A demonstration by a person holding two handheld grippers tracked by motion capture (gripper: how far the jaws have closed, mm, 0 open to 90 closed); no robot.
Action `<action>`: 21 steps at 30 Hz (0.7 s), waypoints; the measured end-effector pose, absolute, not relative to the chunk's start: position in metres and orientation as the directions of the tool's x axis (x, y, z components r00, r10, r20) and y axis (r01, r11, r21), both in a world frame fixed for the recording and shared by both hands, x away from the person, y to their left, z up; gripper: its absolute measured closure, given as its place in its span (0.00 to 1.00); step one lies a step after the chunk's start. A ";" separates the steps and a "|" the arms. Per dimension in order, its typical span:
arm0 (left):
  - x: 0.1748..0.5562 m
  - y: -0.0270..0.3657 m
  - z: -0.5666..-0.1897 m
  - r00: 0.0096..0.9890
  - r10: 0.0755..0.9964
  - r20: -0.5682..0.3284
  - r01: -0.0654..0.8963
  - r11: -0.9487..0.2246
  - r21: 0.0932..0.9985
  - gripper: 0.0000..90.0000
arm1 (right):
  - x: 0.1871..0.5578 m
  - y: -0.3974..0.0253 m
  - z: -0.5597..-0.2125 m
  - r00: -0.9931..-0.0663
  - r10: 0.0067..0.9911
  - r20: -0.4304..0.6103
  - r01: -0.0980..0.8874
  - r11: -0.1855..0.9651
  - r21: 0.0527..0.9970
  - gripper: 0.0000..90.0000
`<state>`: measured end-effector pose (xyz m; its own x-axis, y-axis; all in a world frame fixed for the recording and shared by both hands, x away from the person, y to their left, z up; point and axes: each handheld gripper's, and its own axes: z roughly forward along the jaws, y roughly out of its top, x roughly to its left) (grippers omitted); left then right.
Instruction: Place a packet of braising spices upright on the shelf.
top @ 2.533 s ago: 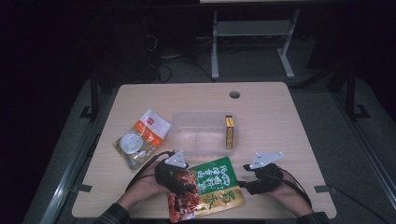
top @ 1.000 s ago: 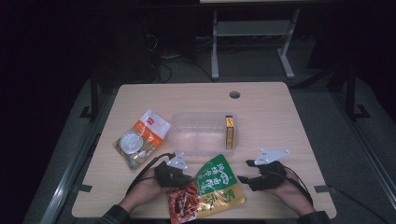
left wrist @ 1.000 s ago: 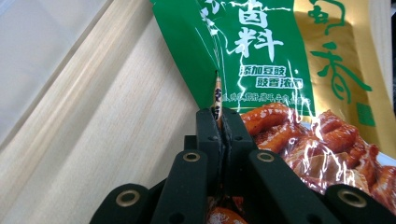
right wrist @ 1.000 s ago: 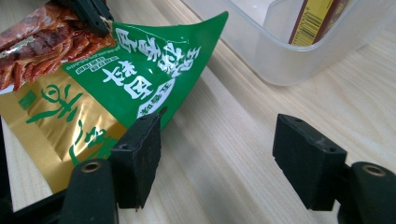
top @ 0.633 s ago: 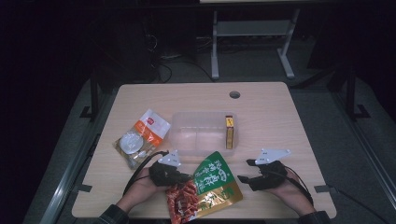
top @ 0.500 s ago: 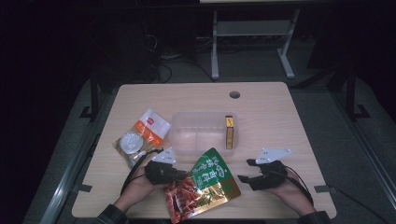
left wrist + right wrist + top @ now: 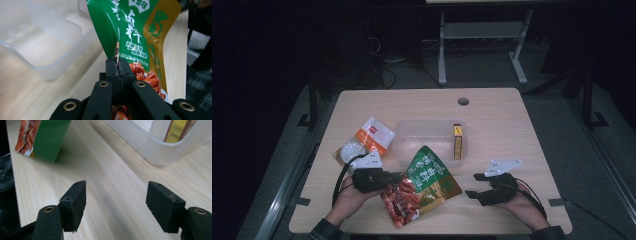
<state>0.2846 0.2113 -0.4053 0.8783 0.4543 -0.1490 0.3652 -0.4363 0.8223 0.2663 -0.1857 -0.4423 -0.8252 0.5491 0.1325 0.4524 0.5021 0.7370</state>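
Crinkled, the green-and-red snack pouch (image 7: 422, 187) tilts, edge pinched.

- The left gripper (image 7: 398, 176) is black, with a grey three-cornered plate (image 7: 368, 161) on top and a black cable (image 7: 343, 172) looping off it
- The right gripper (image 7: 473, 193) is black too, with the same grey plate (image 7: 500, 167) and thin black cables (image 7: 532, 192)
- Blocky black jaws on round brass-ringed pivots (image 7: 48, 209)
- Dark plaid sleeve cuffs (image 7: 324, 231) at both wrists

Green, gold and red snack pouch (image 7: 424, 185) with white lettering; clear plastic box (image 7: 422, 137) on pale wood table (image 7: 512, 125)
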 end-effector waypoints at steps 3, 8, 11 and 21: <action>0.285 0.217 -0.399 0.866 0.479 -0.145 0.361 -0.397 0.844 1.00 | 0.266 -0.183 -0.442 -0.826 0.545 0.143 0.458 0.503 0.733 0.33; 0.285 0.227 -0.392 0.839 0.521 -0.158 0.368 -0.328 0.870 1.00 | 0.263 -0.176 -0.439 -0.834 0.527 0.165 0.452 0.479 0.753 0.26; 0.286 0.231 -0.391 0.826 0.540 -0.161 0.374 -0.313 0.873 1.00 | 0.263 -0.165 -0.435 -0.841 0.508 0.189 0.450 0.461 0.765 0.23; 0.286 0.232 -0.391 0.815 0.551 -0.177 0.381 -0.281 0.881 1.00 | 0.280 -0.121 -0.423 -0.859 0.460 0.224 0.415 0.372 0.830 0.35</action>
<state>0.2857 0.2318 -0.3910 0.8155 0.5510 -0.1772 0.3812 -0.2811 0.8807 0.2795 -0.1209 -0.4232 -0.8594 0.4598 0.2236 0.4151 0.3721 0.8302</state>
